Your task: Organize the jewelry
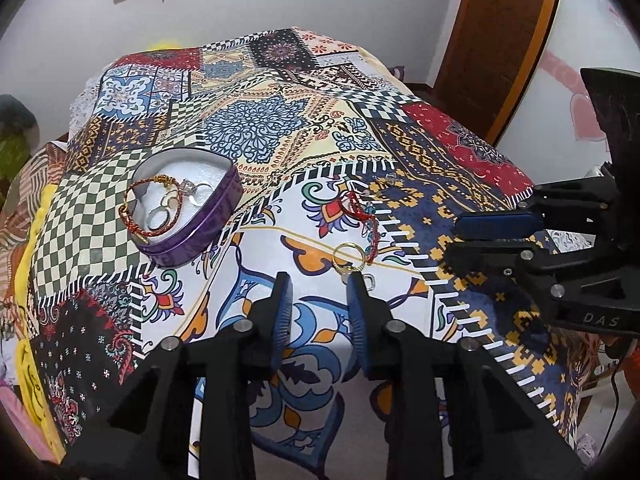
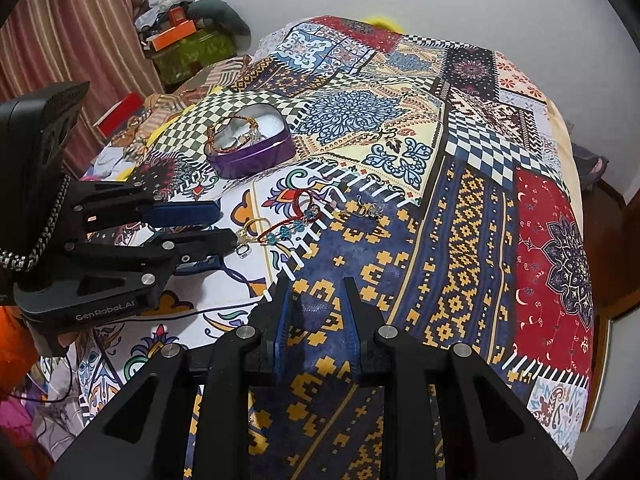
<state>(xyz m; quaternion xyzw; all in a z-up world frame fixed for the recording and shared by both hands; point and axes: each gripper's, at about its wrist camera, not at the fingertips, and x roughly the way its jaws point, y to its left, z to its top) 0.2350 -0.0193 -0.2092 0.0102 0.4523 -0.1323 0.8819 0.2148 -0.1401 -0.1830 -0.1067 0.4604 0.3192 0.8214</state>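
left wrist view looks down on a bed (image 1: 460, 148) under a busy patchwork spread, the carrier for everything here. next in size is the purple heart-shaped tin (image 1: 188, 208), lid off, sitting towards the bed's left edge with its point aimed at the near side; inside lie a red and gold cord bracelet (image 1: 140, 208) and some silver rings. out on the spread, near the middle of the near edge, lies a red beaded bracelet (image 1: 362, 220), strung out loosely with its long axis running from far to near. touching its near end is a gold ring (image 1: 349, 253), lying flat with its opening up, and just beside that a small silver ring (image 1: 369, 282). a small clear earring or stud (image 1: 390, 179) sits a little further back; it is too small to tell more.

the left gripper (image 1: 318, 280) is open and empty, hovering low with its right fingertip just beside the gold ring. the right gripper (image 2: 316, 284) is open too, holding nothing, off to the right over the blue and yellow patch.

the rings look light, hard and slippery, likely to skid on cloth; pinching across the band's rim seems best. the beaded bracelet is limp and would dangle, so taking it mid-length should keep it balanced.
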